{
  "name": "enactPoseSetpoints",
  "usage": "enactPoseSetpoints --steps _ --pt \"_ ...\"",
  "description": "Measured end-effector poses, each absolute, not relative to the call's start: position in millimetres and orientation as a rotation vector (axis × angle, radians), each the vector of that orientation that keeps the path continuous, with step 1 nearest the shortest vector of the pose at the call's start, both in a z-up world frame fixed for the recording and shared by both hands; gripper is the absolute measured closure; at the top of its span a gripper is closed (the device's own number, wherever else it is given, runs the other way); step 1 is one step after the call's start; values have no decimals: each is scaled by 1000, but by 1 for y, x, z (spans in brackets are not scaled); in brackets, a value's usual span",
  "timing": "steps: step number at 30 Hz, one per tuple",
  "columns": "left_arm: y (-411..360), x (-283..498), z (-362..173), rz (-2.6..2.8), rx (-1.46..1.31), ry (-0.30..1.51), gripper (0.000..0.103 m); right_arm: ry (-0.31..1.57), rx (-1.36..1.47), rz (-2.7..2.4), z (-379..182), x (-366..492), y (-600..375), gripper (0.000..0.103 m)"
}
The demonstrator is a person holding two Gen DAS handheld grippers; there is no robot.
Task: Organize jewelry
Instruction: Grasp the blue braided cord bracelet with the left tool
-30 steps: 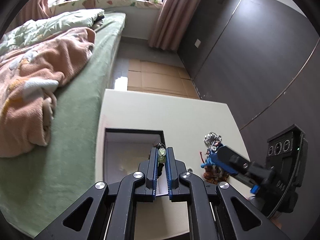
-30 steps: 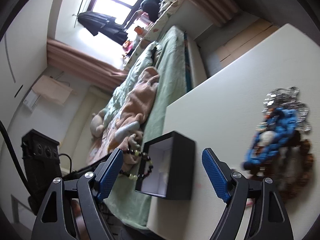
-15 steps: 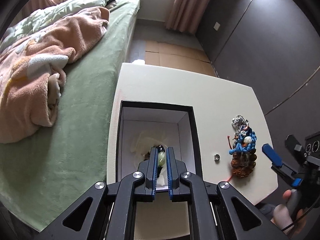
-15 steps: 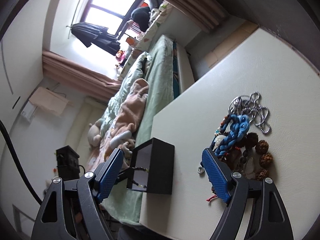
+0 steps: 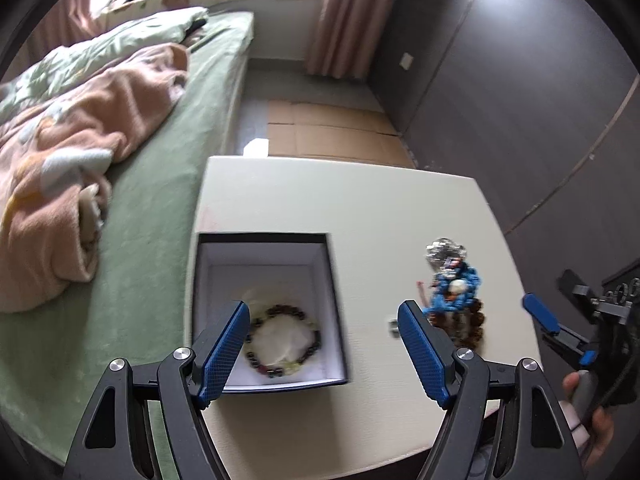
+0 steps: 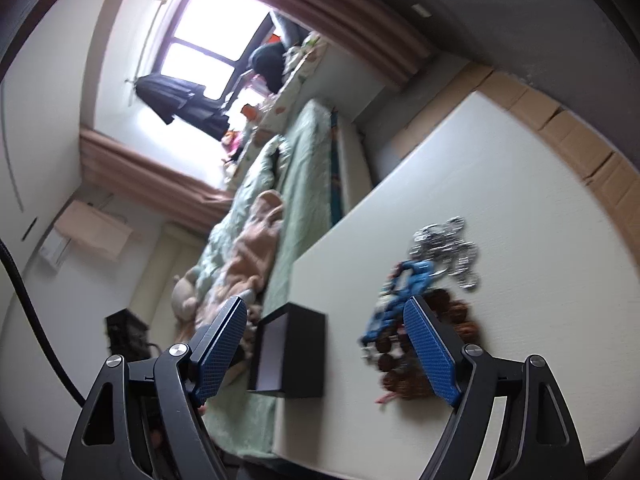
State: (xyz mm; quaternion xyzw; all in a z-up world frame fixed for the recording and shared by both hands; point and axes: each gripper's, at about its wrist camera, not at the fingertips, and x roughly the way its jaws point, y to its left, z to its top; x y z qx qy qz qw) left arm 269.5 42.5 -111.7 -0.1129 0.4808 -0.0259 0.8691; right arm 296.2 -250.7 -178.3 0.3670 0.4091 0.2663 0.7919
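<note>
Bedside surface: bracelet lies in box, left tool just sprung open, empty; right tool spread, empty. Next we take pile: light, limp, tangle-prone; pinch blue cord

A home bedroom: bed with blankets, curtained window

A dark beaded bracelet, with a few pale green beads, is seen lying flat as a ring on the white lining of an open black box at the table's bed-side edge. Well apart to the right, a blurred heap of blue cord, silver chain and brown beads is piled on the tabletop; a small ring lies just beside it.
</note>
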Motion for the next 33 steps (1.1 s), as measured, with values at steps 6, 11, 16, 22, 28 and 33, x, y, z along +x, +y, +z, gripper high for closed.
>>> enactPoseSetpoints --steps 6,11,16,22,28,33 --pt "13 274 -109 -119 -220 985 26 910 804 499 -188 296 -272 21" --pt "-17 279 -110 -184 -177 974 26 912 849 465 -194 297 -282 21" --pt "-51 290 -119 -233 -106 984 36 932 911 433 -205 304 -289 22" --pt "-88 299 -140 -289 7 1027 43 952 926 418 -211 310 -289 22" --pt "-107 308 -161 -293 84 1057 43 987 918 398 -218 311 -291 22" --pt "-111 317 -173 -264 140 1072 66 1003 929 387 -222 314 -293 22"
